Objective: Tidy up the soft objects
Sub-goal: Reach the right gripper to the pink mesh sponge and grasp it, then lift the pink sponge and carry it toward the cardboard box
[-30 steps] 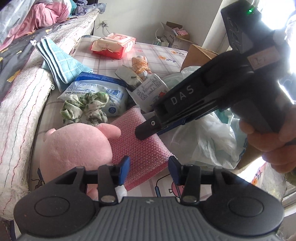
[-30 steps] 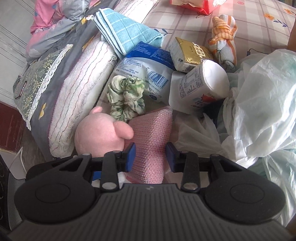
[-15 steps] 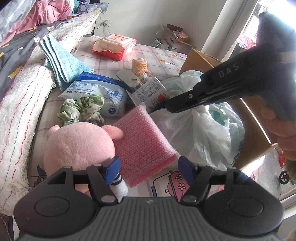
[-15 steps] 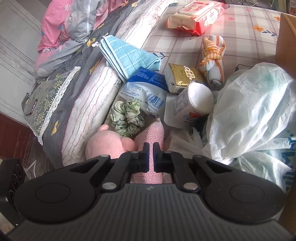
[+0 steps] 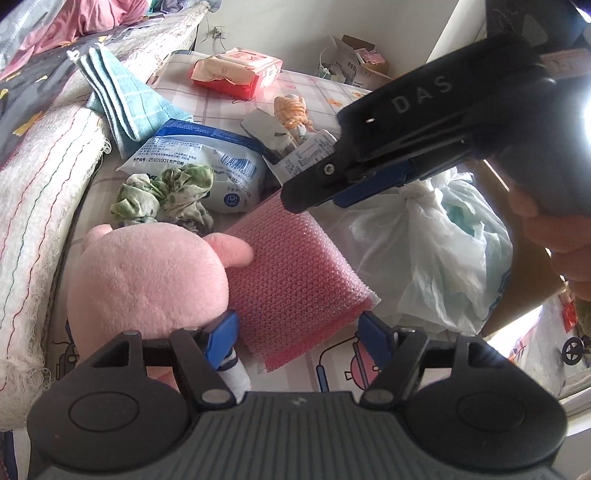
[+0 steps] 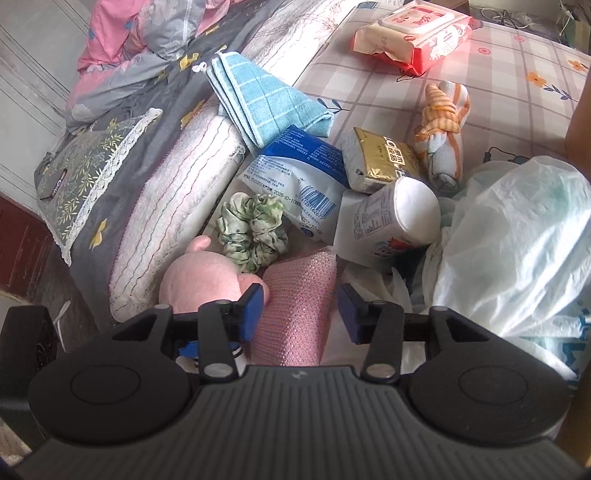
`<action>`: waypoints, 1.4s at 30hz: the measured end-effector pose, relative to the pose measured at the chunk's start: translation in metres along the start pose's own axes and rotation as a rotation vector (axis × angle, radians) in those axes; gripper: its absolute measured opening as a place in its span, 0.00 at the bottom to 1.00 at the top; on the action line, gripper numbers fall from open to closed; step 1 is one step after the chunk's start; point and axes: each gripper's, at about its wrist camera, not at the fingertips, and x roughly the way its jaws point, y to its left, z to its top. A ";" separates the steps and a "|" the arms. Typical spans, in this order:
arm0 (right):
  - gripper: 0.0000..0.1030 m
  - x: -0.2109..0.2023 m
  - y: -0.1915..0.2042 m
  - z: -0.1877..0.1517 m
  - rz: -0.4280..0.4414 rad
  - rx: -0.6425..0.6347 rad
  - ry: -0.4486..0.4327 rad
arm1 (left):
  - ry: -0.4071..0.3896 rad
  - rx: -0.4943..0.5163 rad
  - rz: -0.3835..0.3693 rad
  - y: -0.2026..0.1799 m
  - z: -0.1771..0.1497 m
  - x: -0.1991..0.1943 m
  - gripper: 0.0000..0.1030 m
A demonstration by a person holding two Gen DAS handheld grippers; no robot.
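left hand-held gripper (image 5: 297, 338) standing released | right hand-held gripper (image 6: 301, 314) jaws opening, nothing pinched | pink foam sheet (image 5: 295, 273) looking light, squashy; taking hold at near edge

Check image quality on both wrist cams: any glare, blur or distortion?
Left wrist view: window light blows out the right edge behind the right gripper; the pink toy is sharp; fisheye bends the edges. Right wrist view: even light, a red glow at the wipes pack, no blur.

a checked bed sheet (image 6: 487, 74), a plain wall (image 5: 280, 22), perhaps window glare right.
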 end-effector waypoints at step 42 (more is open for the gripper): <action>0.25 -0.039 -0.069 -0.034 0.157 0.170 -0.092 | -0.010 -0.045 -0.044 -0.026 0.031 0.012 0.79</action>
